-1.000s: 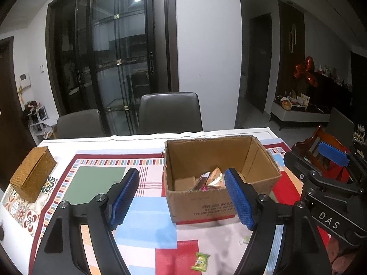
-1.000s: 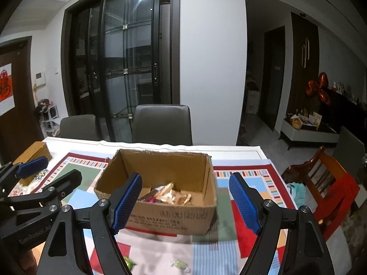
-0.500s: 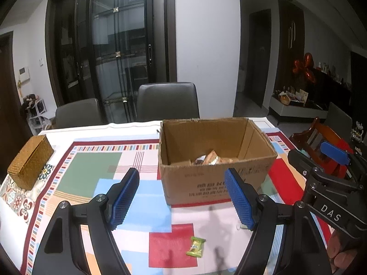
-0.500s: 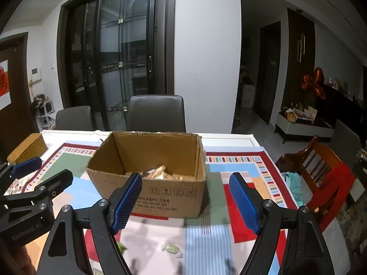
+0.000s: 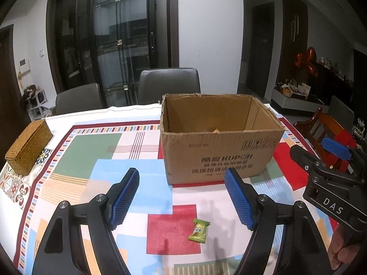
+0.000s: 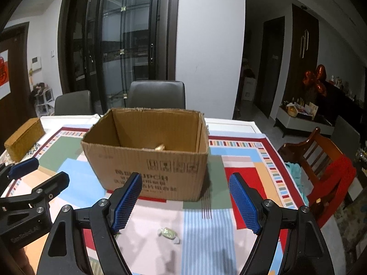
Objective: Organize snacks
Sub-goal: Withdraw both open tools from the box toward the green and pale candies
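An open cardboard box [image 5: 220, 151] stands on the patterned tablecloth; it also shows in the right wrist view [image 6: 146, 160], with a bit of a snack wrapper [image 6: 159, 147] peeking over its front wall. A green wrapped candy [image 5: 198, 230] lies on a red square in front of the box, between my left gripper's fingers. A pale green twist-wrapped candy [image 6: 168, 233] lies between my right gripper's fingers. My left gripper [image 5: 182, 197] is open and empty. My right gripper [image 6: 185, 202] is open and empty. Both are above the table, short of the box.
A woven straw box [image 5: 28, 146] sits at the table's left edge. Dark chairs [image 5: 168, 87] stand behind the table. A wooden chair with red cloth [image 6: 325, 167] is at the right. The right gripper's body [image 5: 330, 183] shows at the left view's right edge.
Both grippers have pulled back from the box and dropped lower. The box's contents are now mostly hidden behind its front wall, and the two candies show more fully.
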